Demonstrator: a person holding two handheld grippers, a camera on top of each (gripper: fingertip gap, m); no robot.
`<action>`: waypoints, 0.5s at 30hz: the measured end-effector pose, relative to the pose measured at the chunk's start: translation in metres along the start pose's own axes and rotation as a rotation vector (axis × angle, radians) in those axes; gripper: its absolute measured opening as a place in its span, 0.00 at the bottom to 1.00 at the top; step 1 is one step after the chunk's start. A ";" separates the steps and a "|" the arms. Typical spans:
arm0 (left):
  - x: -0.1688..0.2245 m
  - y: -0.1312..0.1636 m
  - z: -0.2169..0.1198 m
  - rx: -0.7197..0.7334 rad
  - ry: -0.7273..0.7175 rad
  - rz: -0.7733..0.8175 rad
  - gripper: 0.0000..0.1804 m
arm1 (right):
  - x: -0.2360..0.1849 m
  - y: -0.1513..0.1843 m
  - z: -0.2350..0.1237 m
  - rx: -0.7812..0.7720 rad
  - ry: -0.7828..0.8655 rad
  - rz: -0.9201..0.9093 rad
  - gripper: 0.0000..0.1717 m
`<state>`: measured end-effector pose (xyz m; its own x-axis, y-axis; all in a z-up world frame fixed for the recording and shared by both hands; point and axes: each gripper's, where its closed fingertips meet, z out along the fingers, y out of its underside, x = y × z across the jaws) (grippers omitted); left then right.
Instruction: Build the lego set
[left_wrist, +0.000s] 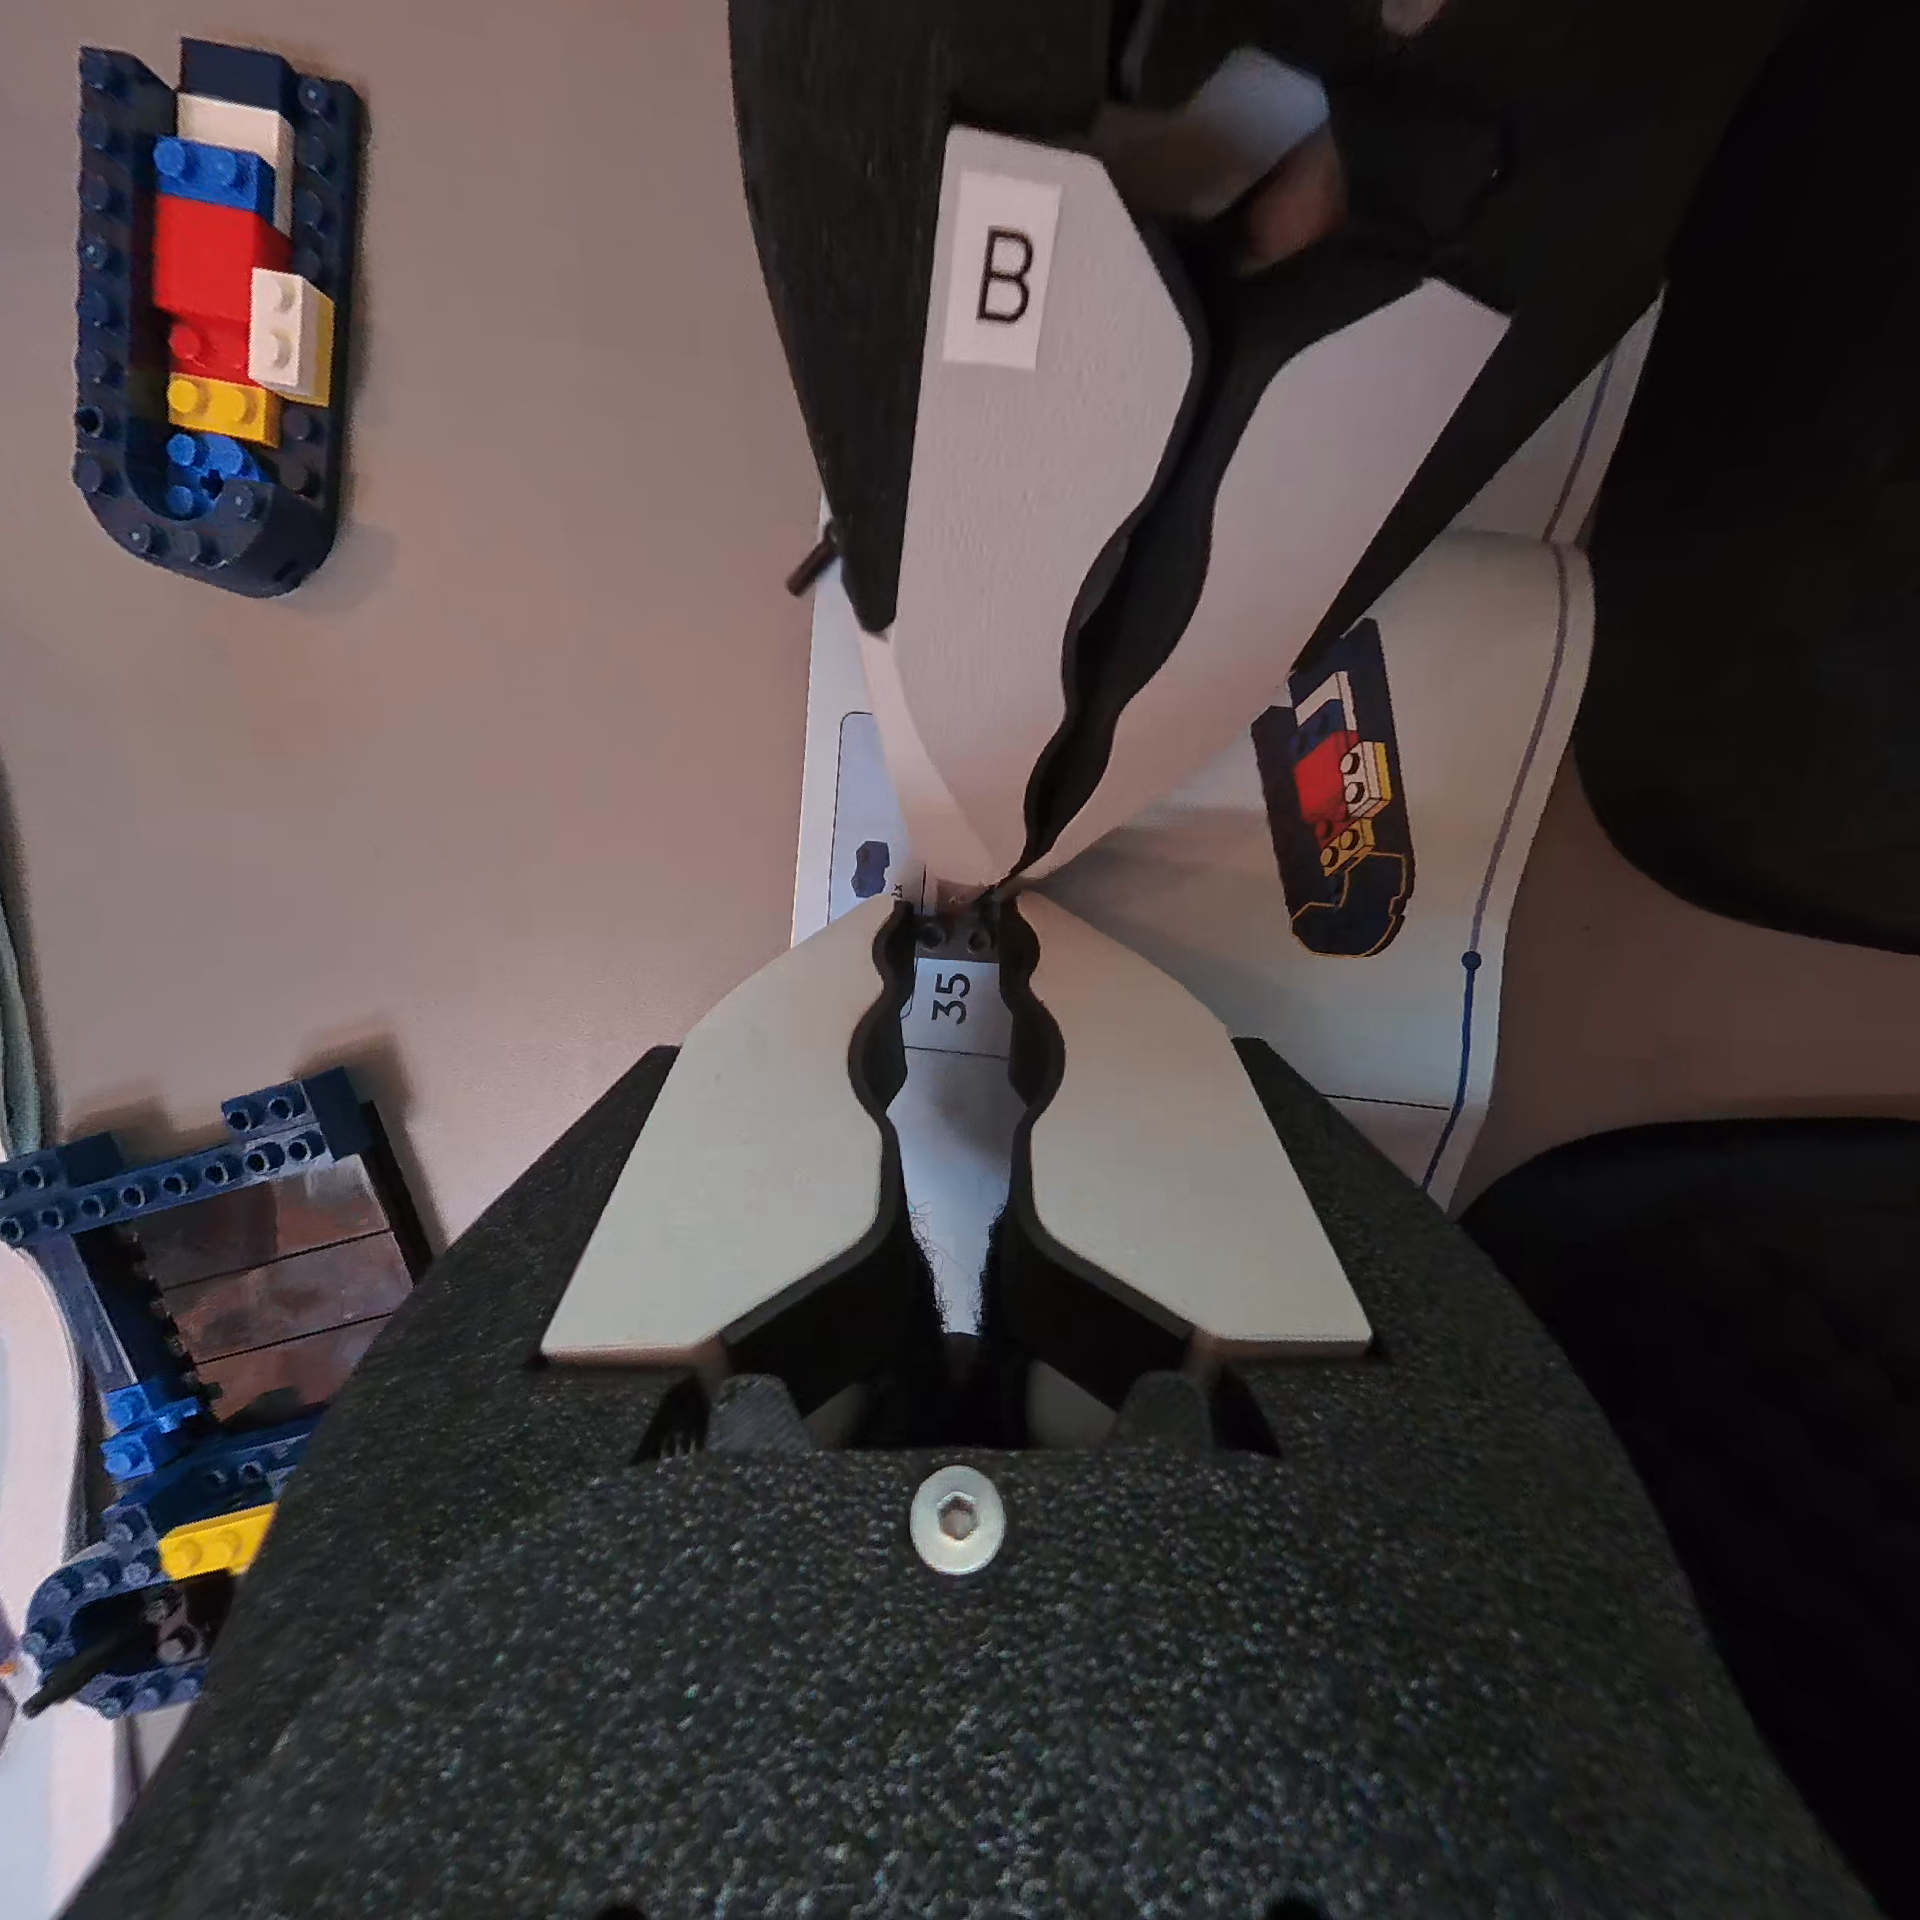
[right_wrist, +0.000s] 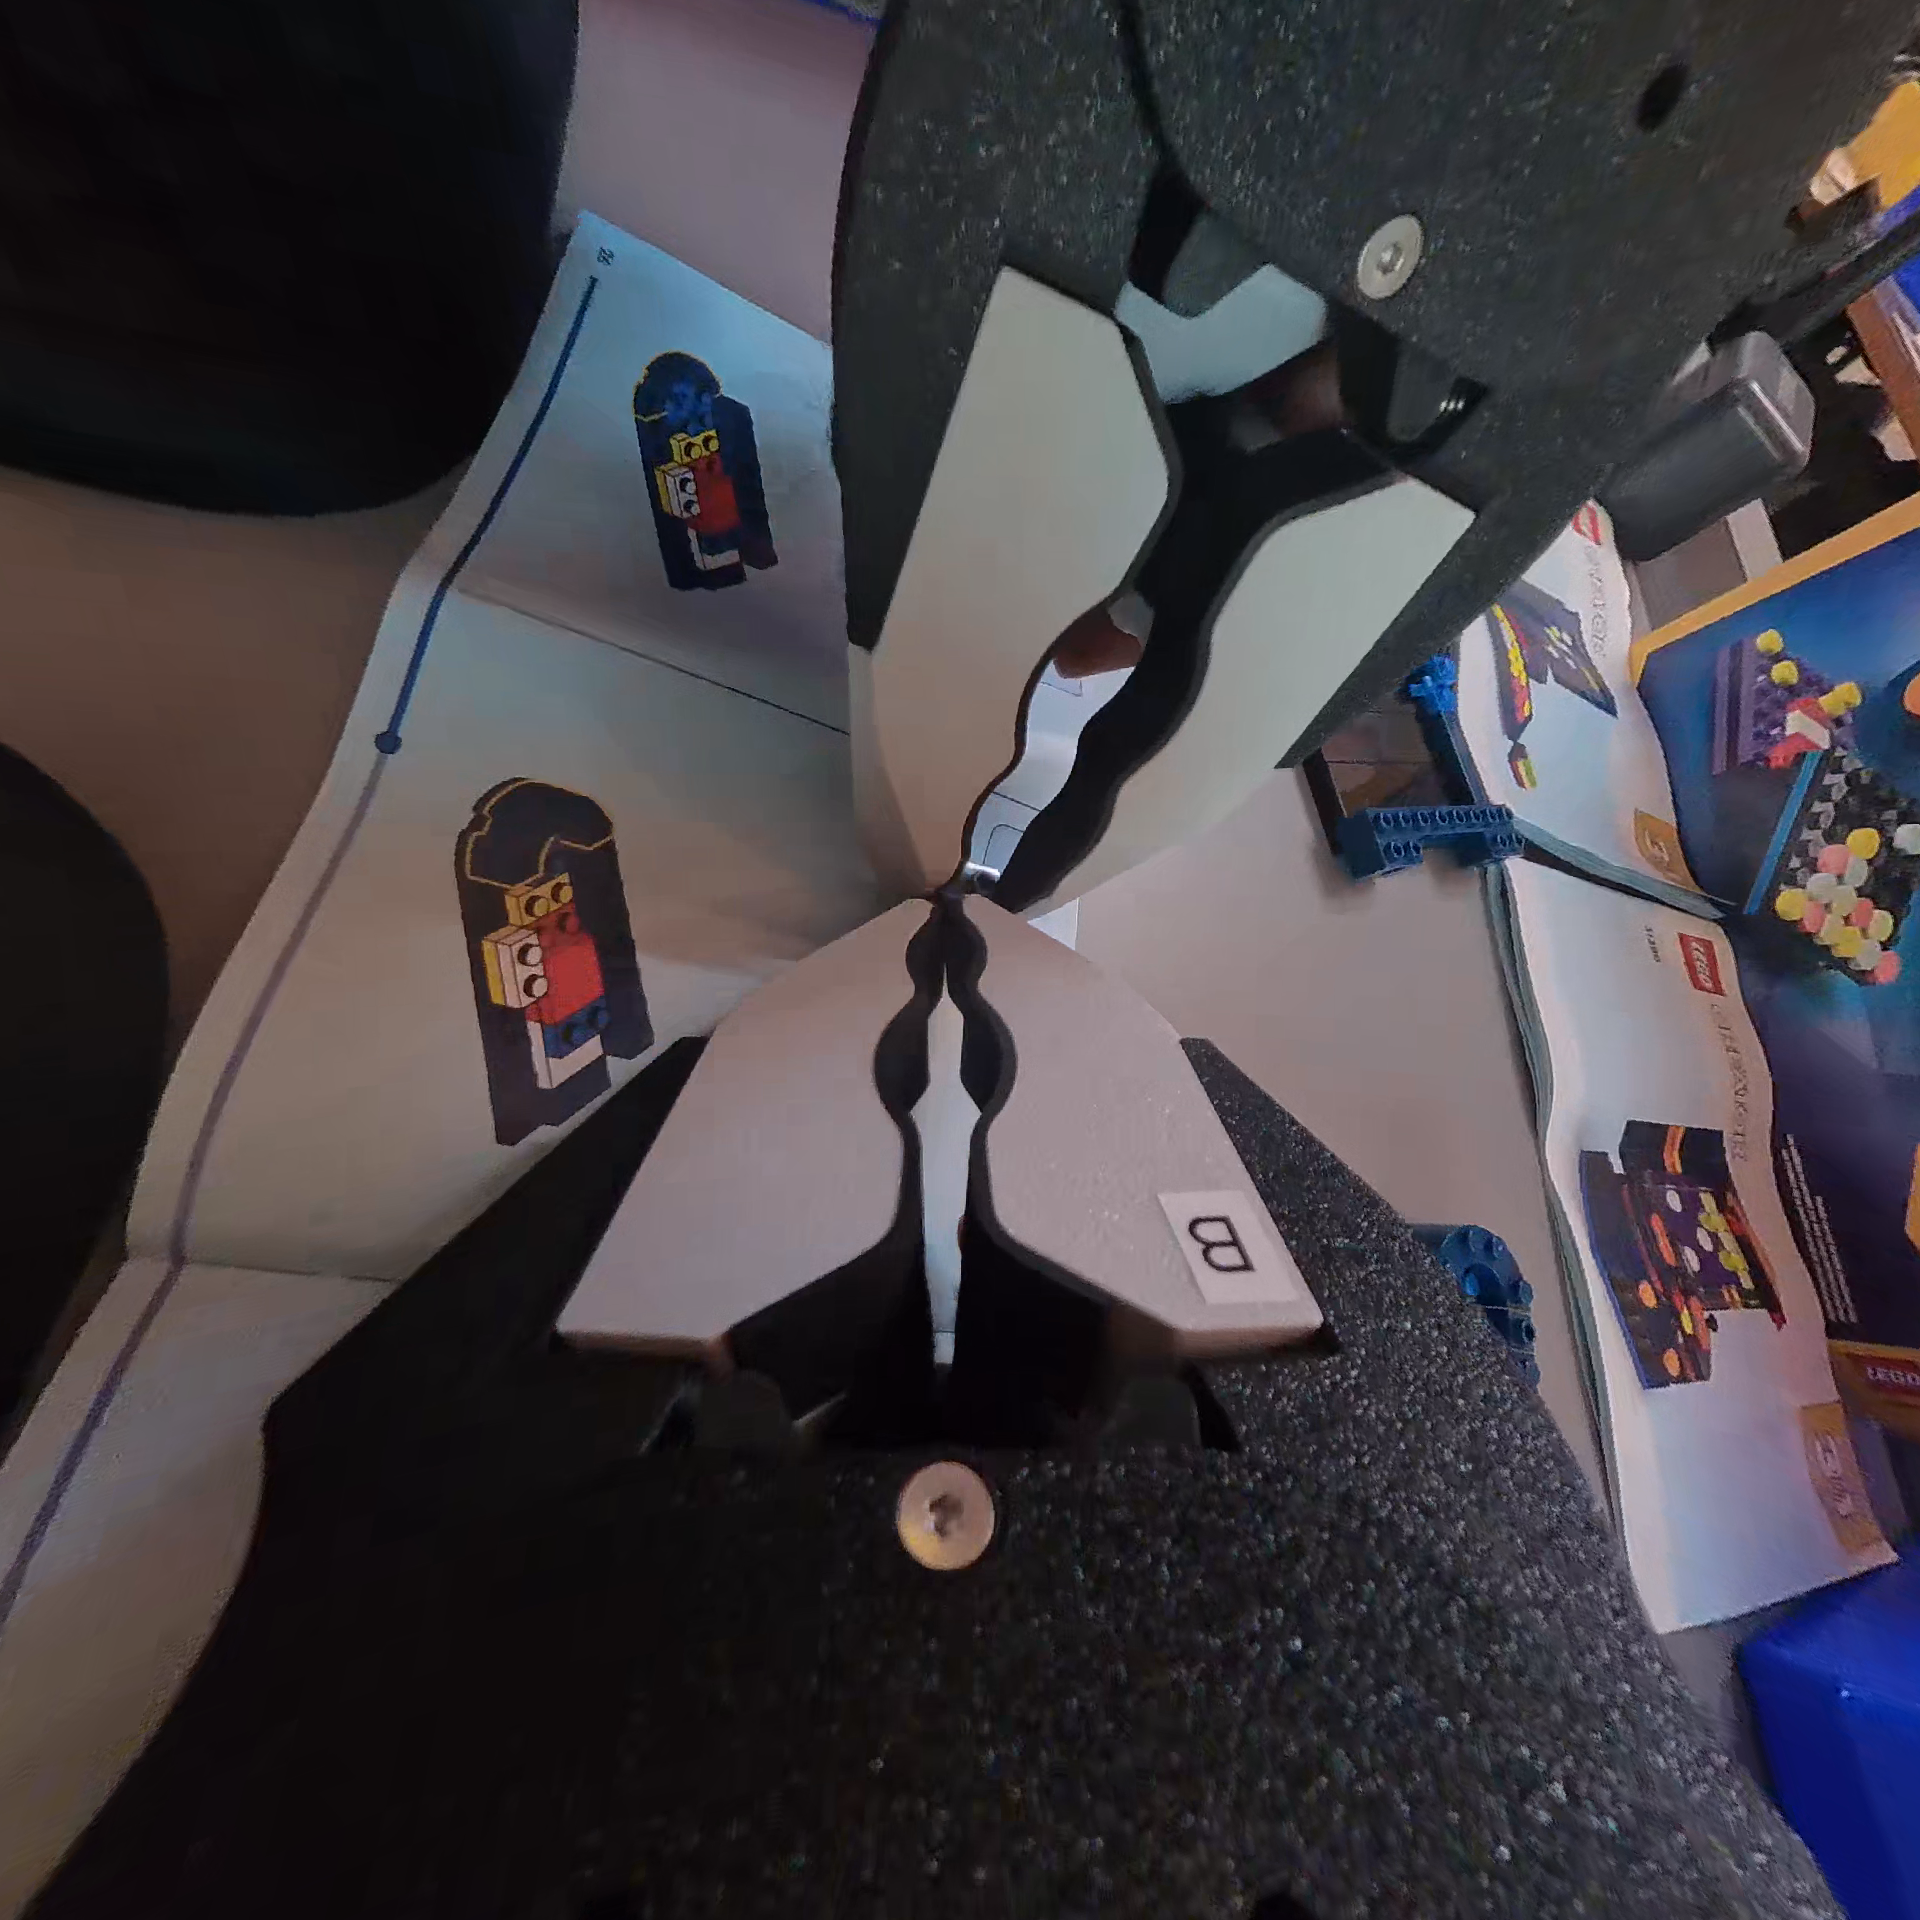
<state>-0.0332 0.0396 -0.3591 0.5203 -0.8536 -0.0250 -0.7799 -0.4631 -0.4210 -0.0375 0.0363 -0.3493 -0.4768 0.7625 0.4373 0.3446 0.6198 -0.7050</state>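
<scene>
I see the pale beige tabletop filling most of my left wrist view, with the open white instruction booklet of printed brick-model pictures lying across it from centre to 3 o'clock. At 10 o'clock sits a dark blue boat-shaped brick hull packed with red, white, yellow and blue bricks; at 8 o'clock a second dark blue brick frame with shiny panels. In my right wrist view, a stack of further booklets and a blue printed box lie at 3 o'clock.

My left gripper stands narrowly open around a small grey studded plate; its two tips sit against the plate's ends, gripping it just above the booklet page. My right gripper comes in from 12 o'clock in the left view, fingers fully together, tips meeting the far edge of that grey plate. Whether anything thin is pinched between them I cannot tell.
</scene>
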 end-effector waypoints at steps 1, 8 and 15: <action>0.000 -0.001 0.000 0.008 0.003 -0.005 0.09 | 0.000 -0.001 -0.002 0.021 -0.017 0.014 0.00; 0.001 -0.001 0.001 0.000 -0.007 0.001 0.09 | 0.000 0.013 -0.014 -0.006 -0.113 0.129 0.00; 0.001 -0.001 0.001 0.008 -0.007 0.009 0.09 | -0.001 0.006 -0.016 0.040 -0.121 0.125 0.00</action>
<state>-0.0320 0.0396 -0.3595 0.5155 -0.8562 -0.0358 -0.7819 -0.4529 -0.4284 -0.0221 0.0428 -0.3452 -0.5269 0.8038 0.2763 0.3759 0.5119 -0.7725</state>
